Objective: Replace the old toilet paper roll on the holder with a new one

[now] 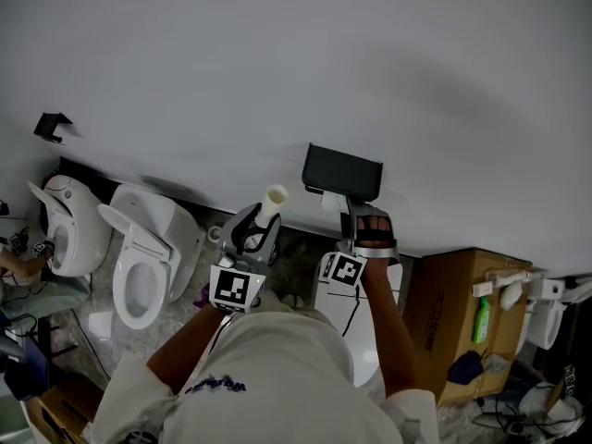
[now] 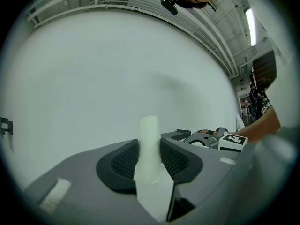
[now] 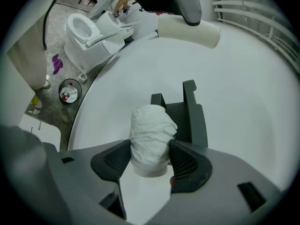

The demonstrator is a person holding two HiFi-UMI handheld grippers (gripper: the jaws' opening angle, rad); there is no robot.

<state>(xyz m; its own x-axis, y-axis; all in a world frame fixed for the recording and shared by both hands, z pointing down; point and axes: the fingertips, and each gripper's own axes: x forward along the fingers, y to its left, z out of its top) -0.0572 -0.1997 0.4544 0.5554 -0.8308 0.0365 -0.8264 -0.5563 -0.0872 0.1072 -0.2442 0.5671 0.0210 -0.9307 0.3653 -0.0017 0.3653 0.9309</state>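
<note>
Right gripper view puts my right gripper [image 3: 151, 159] shut tight on the crumpled paper roll [image 3: 150, 130], whose long axis runs out along my jaws. Just beyond the roll and a little to its right hangs the dark holder [image 3: 191, 121] on the wall, so this hand is the nearer. Farther off to the side, my left gripper [image 2: 150, 162] pinches the bare cardboard tube [image 2: 149, 137], well apart from the holder.

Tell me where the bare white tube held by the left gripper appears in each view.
Head view: the bare tube stands up from the left gripper, left of centre.
Left gripper view: centre, upright between the jaws.
Right gripper view: near the top, right of centre, lying sideways.
Shared landmark: the dark holder on the wall.
</note>
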